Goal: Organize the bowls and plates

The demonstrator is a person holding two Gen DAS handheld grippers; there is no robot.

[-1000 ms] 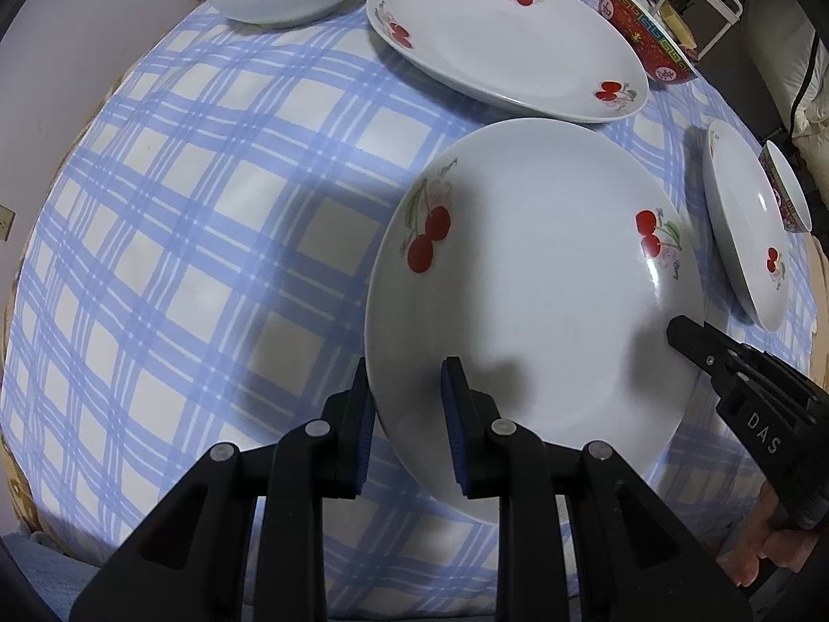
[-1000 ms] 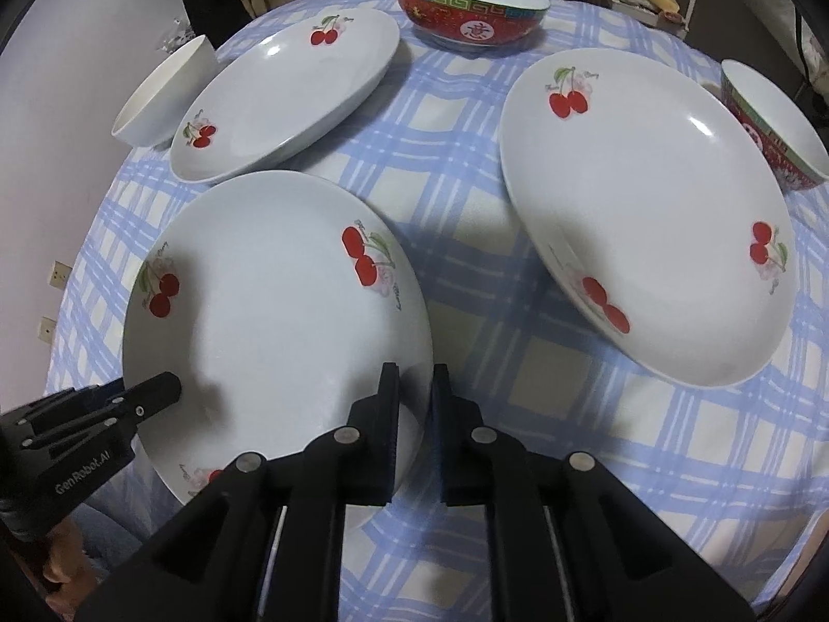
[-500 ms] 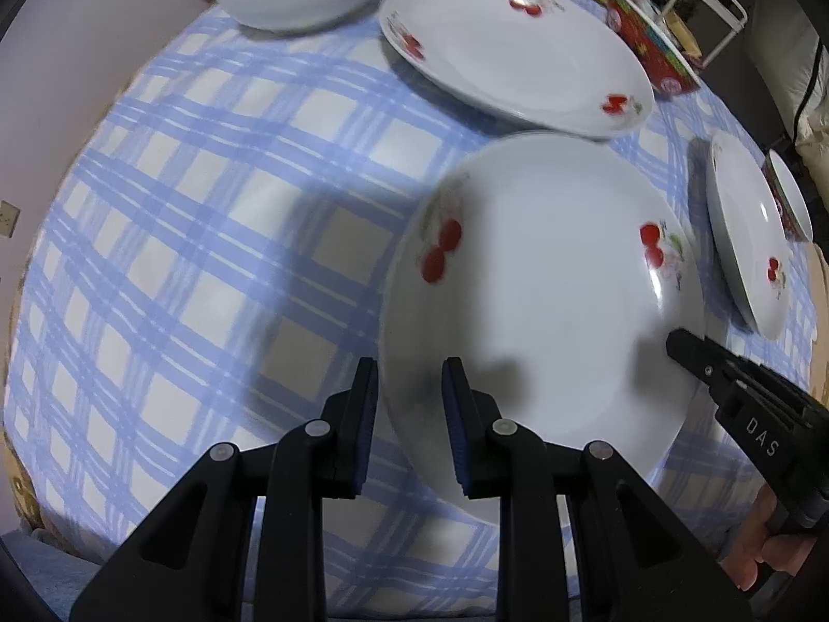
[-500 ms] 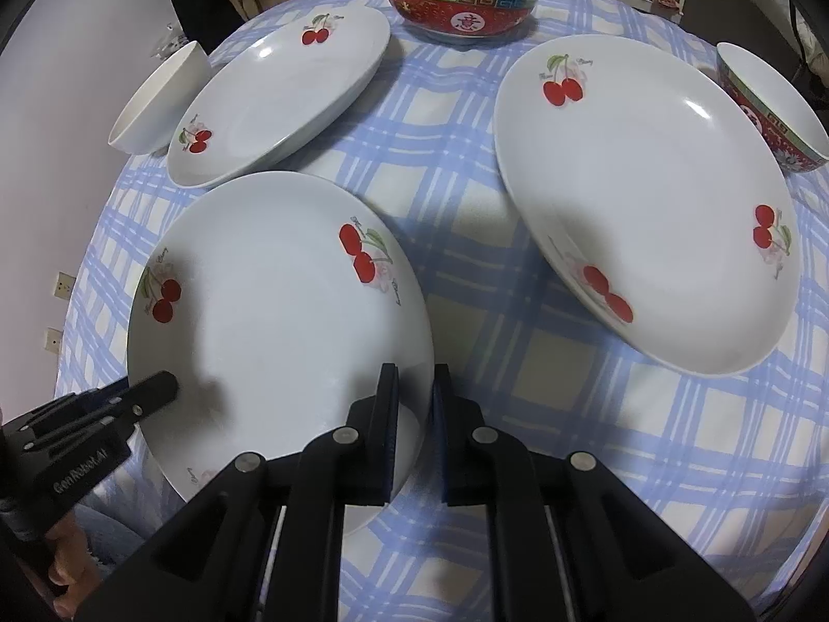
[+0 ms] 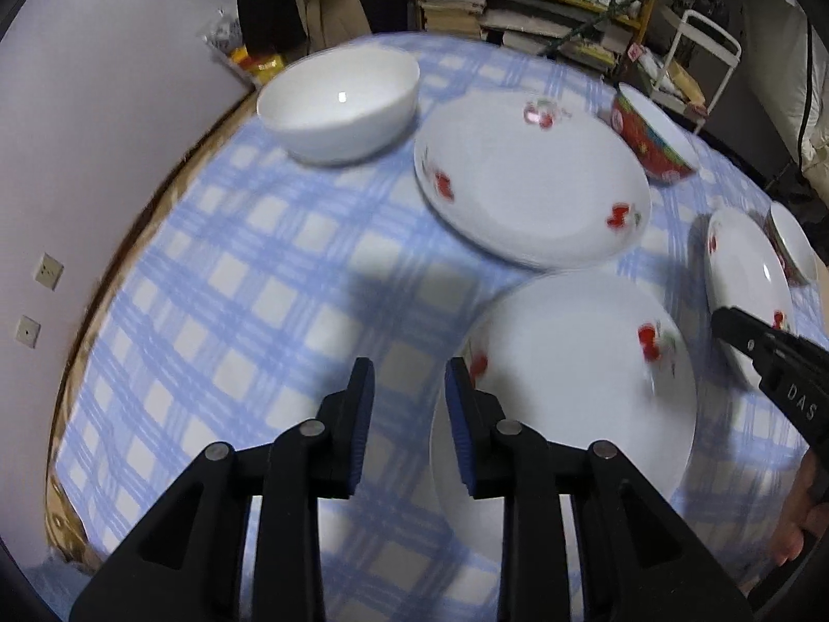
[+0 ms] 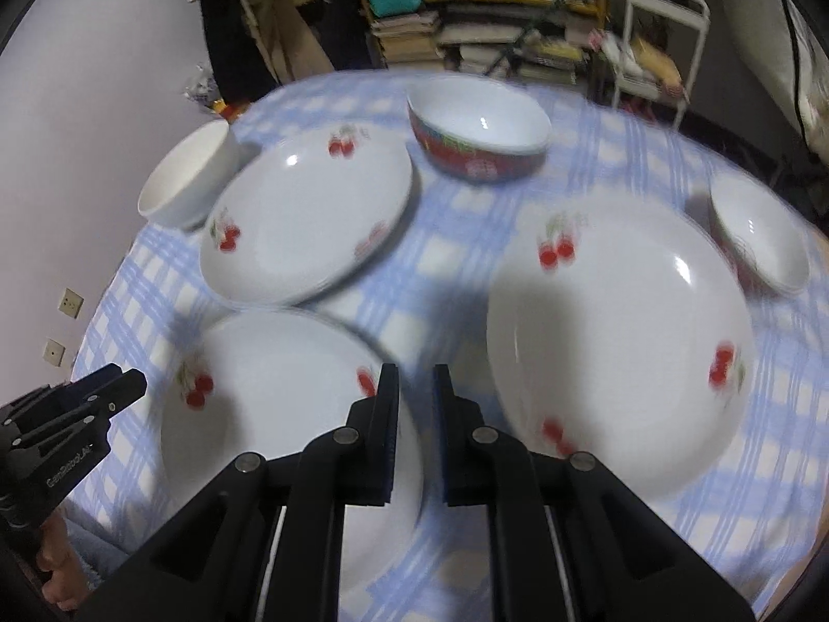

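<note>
Three white cherry plates lie on the blue checked tablecloth (image 5: 248,280). The near plate (image 5: 580,378) (image 6: 280,404) lies between my grippers. My left gripper (image 5: 409,394) is open, with its right finger at this plate's left rim. My right gripper (image 6: 416,399) is open a little, at the plate's right rim. A second plate (image 5: 533,181) (image 6: 305,217) lies behind it. A third plate (image 6: 622,331) (image 5: 746,280) lies to the right. A plain white bowl (image 5: 339,103) (image 6: 186,181) stands at the back left.
A red patterned bowl (image 6: 479,129) (image 5: 653,140) stands at the back. Another patterned bowl (image 6: 756,243) sits at the far right edge. Shelves with books and a white metal rack (image 6: 663,36) stand behind the table. A wall is on the left.
Both grippers pulled back and tilted up, so the room behind the table came into view. The near plate left the left gripper's jaws and lies to their right. The frames are motion-blurred.
</note>
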